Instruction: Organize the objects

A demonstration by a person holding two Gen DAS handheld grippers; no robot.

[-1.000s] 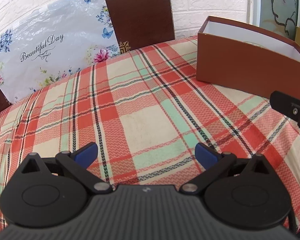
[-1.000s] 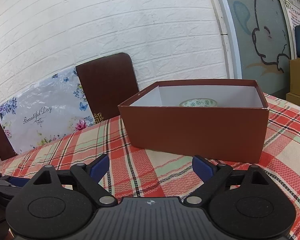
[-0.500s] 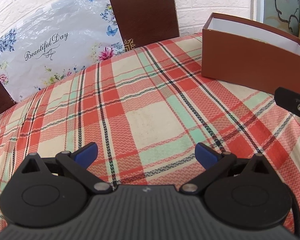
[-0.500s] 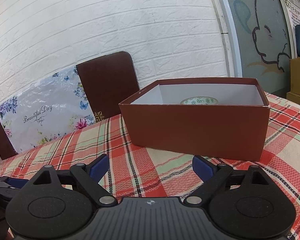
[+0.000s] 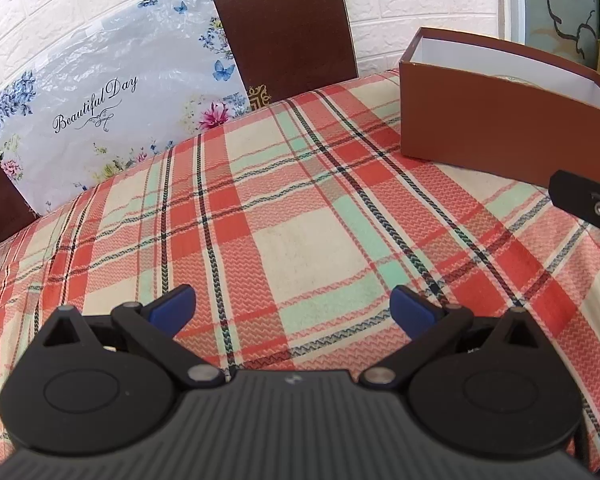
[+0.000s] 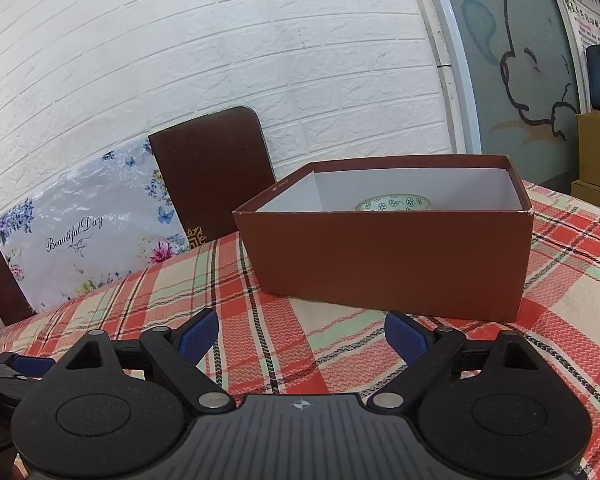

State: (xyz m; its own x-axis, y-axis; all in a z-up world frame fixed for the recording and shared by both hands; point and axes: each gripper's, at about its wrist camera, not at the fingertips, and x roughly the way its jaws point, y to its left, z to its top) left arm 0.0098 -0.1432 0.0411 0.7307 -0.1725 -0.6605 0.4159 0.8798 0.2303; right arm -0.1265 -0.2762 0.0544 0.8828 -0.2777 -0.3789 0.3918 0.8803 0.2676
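Note:
A brown cardboard box (image 6: 392,264) with a white inside stands open on the plaid tablecloth (image 6: 284,336). A green-patterned white bowl (image 6: 394,203) sits inside it, only its rim showing. In the left wrist view the same box (image 5: 500,128) is at the far right. My right gripper (image 6: 302,334) is open, a short way in front of the box, nothing between its blue pads. My left gripper (image 5: 292,306) is open over bare cloth (image 5: 300,240), holding nothing. Part of the right gripper (image 5: 588,204) shows at the right edge of the left wrist view.
A dark brown chair back (image 5: 284,28) and a floral plastic bag (image 5: 100,96) marked "Beautiful Day" stand behind the table's far edge. A white brick wall (image 6: 220,40) is behind. Cardboard cartons (image 6: 598,152) sit at the far right.
Both grippers have drawn back slightly from the box and stay open. The left wrist view has shifted a little, so the box sits further off to the right.

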